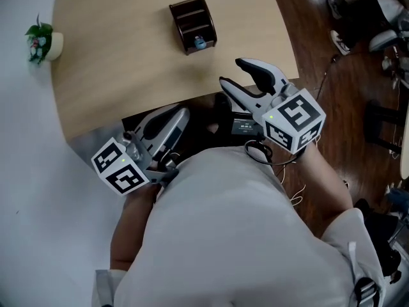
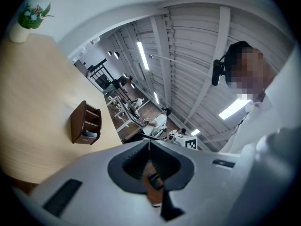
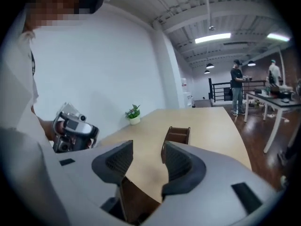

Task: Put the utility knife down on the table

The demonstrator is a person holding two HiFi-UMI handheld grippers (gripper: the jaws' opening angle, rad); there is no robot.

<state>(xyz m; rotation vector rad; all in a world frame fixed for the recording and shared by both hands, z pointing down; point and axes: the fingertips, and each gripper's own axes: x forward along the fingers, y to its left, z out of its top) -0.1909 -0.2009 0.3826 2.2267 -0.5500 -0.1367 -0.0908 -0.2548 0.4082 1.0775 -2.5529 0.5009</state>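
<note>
A brown desk organiser (image 1: 193, 24) stands on the pale wooden table (image 1: 128, 62), with a small blue item (image 1: 200, 42) in its front compartment; I cannot tell whether that is the utility knife. The organiser also shows in the left gripper view (image 2: 85, 123) and the right gripper view (image 3: 178, 134). My left gripper (image 1: 181, 114) hangs off the table's near edge, jaws shut with nothing between them (image 2: 149, 145). My right gripper (image 1: 238, 75) is open and empty at the near right edge, pointing towards the organiser (image 3: 146, 161). Neither gripper touches the organiser.
A small plant in a white pot (image 1: 41, 42) stands at the table's far left corner. A black object (image 1: 246, 126) lies below the table edge between the grippers. Wooden floor, cables and chair bases (image 1: 383, 37) are to the right. People stand at a distant table (image 3: 237, 86).
</note>
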